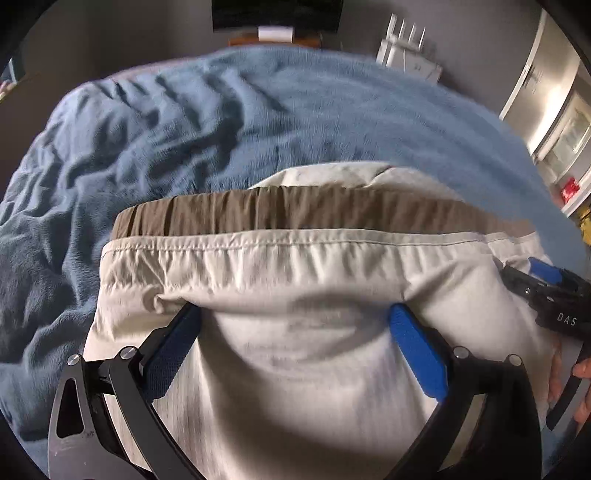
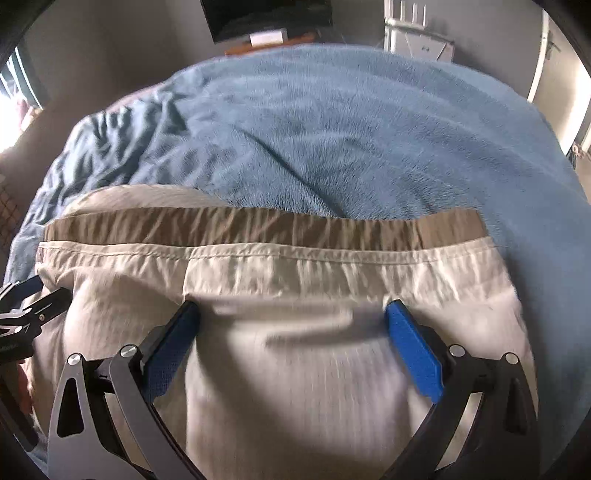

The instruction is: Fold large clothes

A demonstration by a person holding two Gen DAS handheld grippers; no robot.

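A cream garment with a brown waistband lies folded on a blue fleece blanket. My left gripper is open, its blue pads wide apart, with the cream cloth bulging between them just below the stitched hem. The right gripper shows at the garment's right edge in this view. In the right wrist view my right gripper is also open over the same garment, below the waistband. The left gripper sits at the cloth's left edge. Both views are motion-blurred.
The blanket covers a bed, rumpled at the left. Beyond it are a dark screen, a white rack and a steel appliance. A person's fingers show at the right edge. A bright window is at the left.
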